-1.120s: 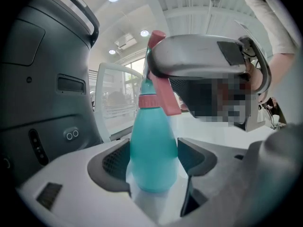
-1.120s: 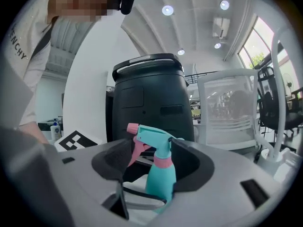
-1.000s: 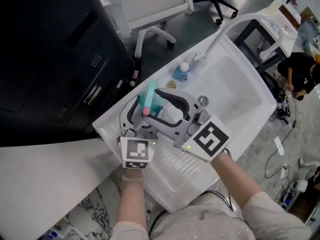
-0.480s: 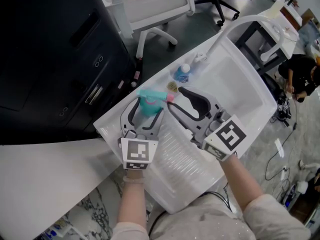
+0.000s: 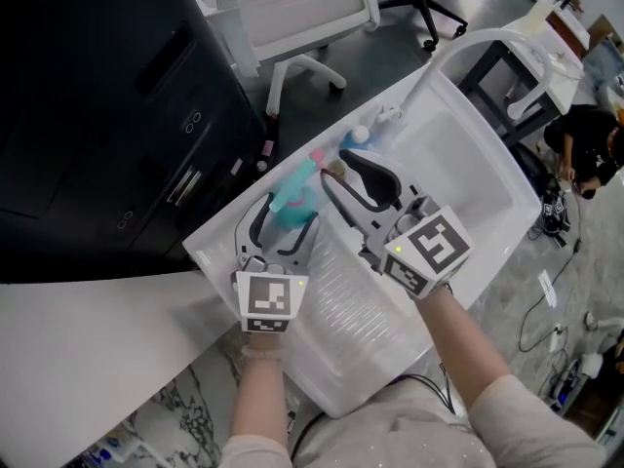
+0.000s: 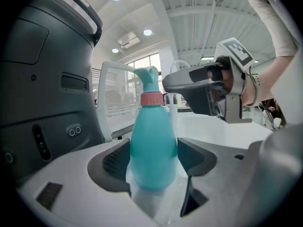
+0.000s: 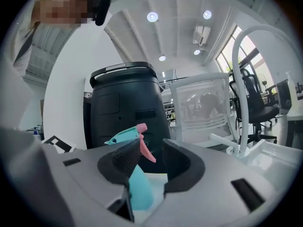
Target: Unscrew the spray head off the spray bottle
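Over glossy white sink (image 5: 468,154), left gripper (image 6: 152,161) clamps rounded teal bottle (image 6: 151,126); right gripper (image 7: 151,162), jaws just closing, loosely straddles pink trigger (image 7: 146,150).

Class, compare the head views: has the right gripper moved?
Yes. The right gripper has swung toward the faucet; its fingers have just been closing, with the pink trigger between them, ungripped.

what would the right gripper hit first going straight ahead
The right gripper would likely meet the spray head first; its pink trigger shows between the jaws, which have just been closing.
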A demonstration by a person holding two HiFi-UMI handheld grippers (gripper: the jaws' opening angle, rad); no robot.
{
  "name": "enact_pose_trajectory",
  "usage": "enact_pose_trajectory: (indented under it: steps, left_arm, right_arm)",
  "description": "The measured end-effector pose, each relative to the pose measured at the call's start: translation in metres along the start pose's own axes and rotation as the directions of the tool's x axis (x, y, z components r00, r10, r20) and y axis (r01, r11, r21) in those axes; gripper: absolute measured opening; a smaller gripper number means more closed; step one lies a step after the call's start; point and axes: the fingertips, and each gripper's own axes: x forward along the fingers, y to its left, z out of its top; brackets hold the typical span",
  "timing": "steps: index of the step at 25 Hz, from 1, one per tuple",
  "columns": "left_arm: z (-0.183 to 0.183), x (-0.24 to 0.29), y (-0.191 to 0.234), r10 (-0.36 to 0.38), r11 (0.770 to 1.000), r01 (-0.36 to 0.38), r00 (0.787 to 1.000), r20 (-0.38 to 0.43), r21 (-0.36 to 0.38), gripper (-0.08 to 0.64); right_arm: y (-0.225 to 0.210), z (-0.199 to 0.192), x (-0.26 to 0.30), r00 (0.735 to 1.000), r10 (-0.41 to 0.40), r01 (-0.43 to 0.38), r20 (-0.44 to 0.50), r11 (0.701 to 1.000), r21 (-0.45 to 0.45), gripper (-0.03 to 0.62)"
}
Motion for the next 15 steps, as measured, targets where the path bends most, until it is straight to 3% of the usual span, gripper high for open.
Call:
enact_pose_trajectory:
  steps: [3,7,11,15]
  left_arm:
    - [0.000,0.000,0.000,0.001,1.000,-0.001,1.000,0.002,-0.005,0.316]
    - [-0.001,0.001,0.001,0.008,1.000,-0.008,1.000,0.001,-0.009,0.316]
    - [0.000,0.001,0.001,0.013,1.000,-0.013,1.000,-0.002,-0.010,0.316]
    - [-0.001,0.001,0.000,0.017,1.000,-0.017,1.000,-0.002,-0.012,0.316]
  right_arm:
    - [0.019,0.003,-0.011,0.996,0.086,-0.087,0.022,0.995,0.039,0.156]
    - [0.053,-0.002,0.000,0.976,0.216,-0.216,-0.007,0.975,0.047,0.247]
    - [0.071,-0.003,0.016,0.964,0.263,-0.260,-0.030,0.962,0.084,0.331]
    - [0.071,-0.006,0.024,0.974,0.208,-0.208,-0.090,0.978,0.011,0.318]
